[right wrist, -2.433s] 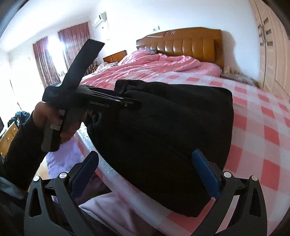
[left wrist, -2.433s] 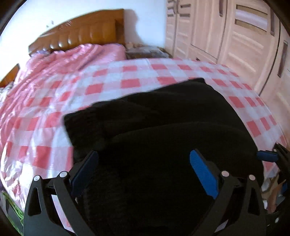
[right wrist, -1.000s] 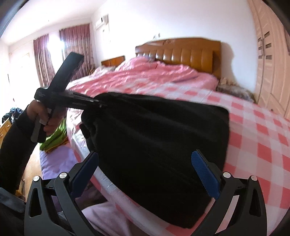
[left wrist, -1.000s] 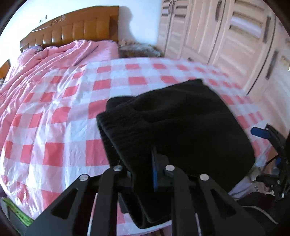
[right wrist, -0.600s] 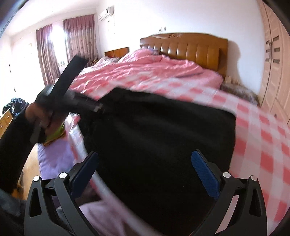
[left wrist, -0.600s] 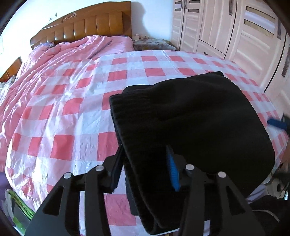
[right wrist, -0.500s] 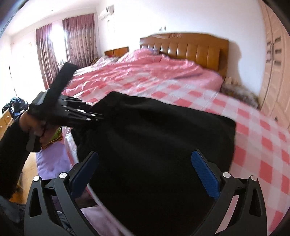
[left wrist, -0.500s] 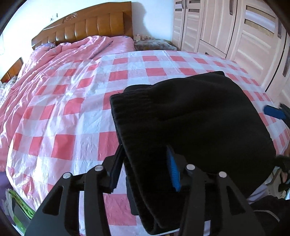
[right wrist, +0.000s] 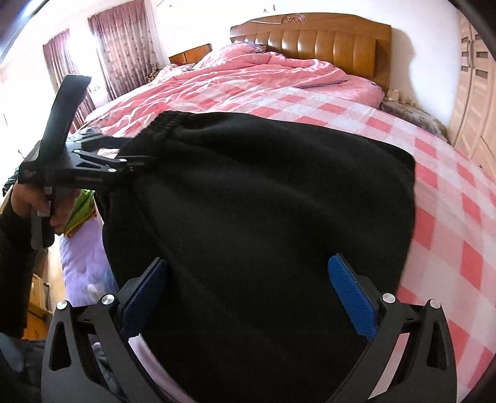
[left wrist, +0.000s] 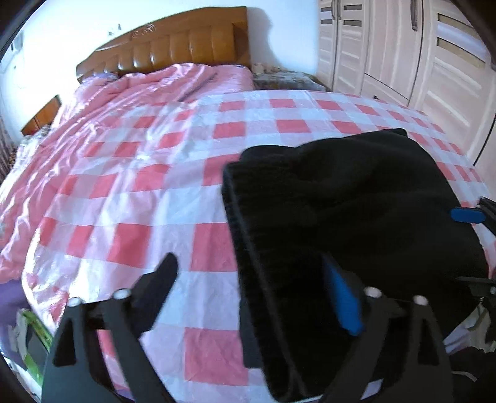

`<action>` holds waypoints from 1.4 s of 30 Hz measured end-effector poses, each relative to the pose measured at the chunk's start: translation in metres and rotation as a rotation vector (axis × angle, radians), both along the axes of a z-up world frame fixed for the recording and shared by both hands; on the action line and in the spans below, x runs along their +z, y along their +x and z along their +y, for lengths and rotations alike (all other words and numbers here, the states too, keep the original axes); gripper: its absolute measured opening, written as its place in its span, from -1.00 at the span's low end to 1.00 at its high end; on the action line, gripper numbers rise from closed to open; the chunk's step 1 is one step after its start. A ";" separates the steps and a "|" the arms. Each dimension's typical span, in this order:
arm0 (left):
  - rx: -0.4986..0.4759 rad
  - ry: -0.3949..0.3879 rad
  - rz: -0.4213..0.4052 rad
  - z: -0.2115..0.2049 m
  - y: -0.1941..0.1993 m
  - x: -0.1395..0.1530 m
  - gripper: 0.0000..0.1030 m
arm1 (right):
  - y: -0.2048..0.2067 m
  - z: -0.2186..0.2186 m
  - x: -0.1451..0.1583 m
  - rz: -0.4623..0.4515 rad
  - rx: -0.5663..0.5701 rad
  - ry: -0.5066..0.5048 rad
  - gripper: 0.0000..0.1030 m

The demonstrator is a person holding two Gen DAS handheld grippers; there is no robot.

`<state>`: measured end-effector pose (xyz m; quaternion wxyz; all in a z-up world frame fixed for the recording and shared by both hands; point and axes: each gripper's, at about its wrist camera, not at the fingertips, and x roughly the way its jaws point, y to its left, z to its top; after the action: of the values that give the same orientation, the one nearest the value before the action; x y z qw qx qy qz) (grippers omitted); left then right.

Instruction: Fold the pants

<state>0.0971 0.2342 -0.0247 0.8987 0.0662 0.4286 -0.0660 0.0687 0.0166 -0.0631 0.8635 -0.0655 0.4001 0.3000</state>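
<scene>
The left gripper (left wrist: 254, 297) has its jaws spread apart, the blue-padded one beside the pants (left wrist: 356, 217) edge. The right gripper (right wrist: 248, 294) hovers wide open over the pants, gripping nothing.

Bedroom interior: a bed (left wrist: 130, 198) covered by a pink-and-white checked sheet is shown, with a rumpled pink quilt (right wrist: 263, 74) toward a padded wooden headboard (right wrist: 322, 40) set against a white wall (right wrist: 198, 21). Cream panelled wardrobe doors (left wrist: 403, 55) are seen along one side, and daylight is admitted through maroon curtains (right wrist: 121, 46) on the other.
</scene>
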 end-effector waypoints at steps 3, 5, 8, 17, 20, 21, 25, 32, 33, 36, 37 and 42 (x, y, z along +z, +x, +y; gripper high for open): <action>-0.005 0.010 -0.029 -0.002 -0.015 0.019 0.80 | -0.012 -0.022 0.019 -0.060 0.011 0.069 0.91; 0.005 0.045 -0.109 -0.012 -0.028 0.042 0.88 | -0.013 -0.037 0.032 -0.129 -0.007 0.075 0.91; 0.016 0.118 -0.209 -0.032 -0.034 0.069 0.96 | 0.008 -0.063 0.042 -0.147 -0.128 0.044 0.91; -0.168 0.008 -0.078 -0.096 0.015 0.045 0.96 | 0.088 -0.061 0.031 -0.121 -0.273 0.011 0.91; -0.121 0.084 -0.010 -0.094 0.030 0.006 0.96 | 0.115 -0.050 0.017 -0.089 -0.267 -0.033 0.91; -0.104 0.100 0.012 -0.088 0.033 -0.007 0.97 | 0.127 -0.045 0.009 -0.066 -0.265 -0.066 0.91; -0.104 0.040 0.015 -0.072 0.034 -0.022 0.97 | 0.162 -0.050 -0.013 0.021 -0.302 -0.074 0.91; -0.110 0.009 0.022 -0.066 0.034 -0.025 0.97 | 0.165 -0.063 0.002 -0.009 -0.363 0.016 0.91; -0.110 0.010 0.021 -0.067 0.034 -0.025 0.97 | 0.174 -0.059 -0.005 0.004 -0.381 -0.065 0.91; -0.106 0.012 0.021 -0.068 0.035 -0.025 0.97 | 0.189 -0.057 -0.024 0.056 -0.351 -0.091 0.91; -0.107 0.011 0.022 -0.068 0.035 -0.025 0.97 | 0.188 -0.059 -0.023 0.051 -0.353 -0.082 0.90; -0.106 0.010 0.023 -0.069 0.034 -0.025 0.97 | 0.158 -0.067 0.009 -0.069 -0.430 -0.047 0.91</action>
<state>0.1315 0.1652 -0.0501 0.8886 0.0924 0.4350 -0.1123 0.2268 -0.0503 -0.0545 0.9190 -0.0092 0.3820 0.0972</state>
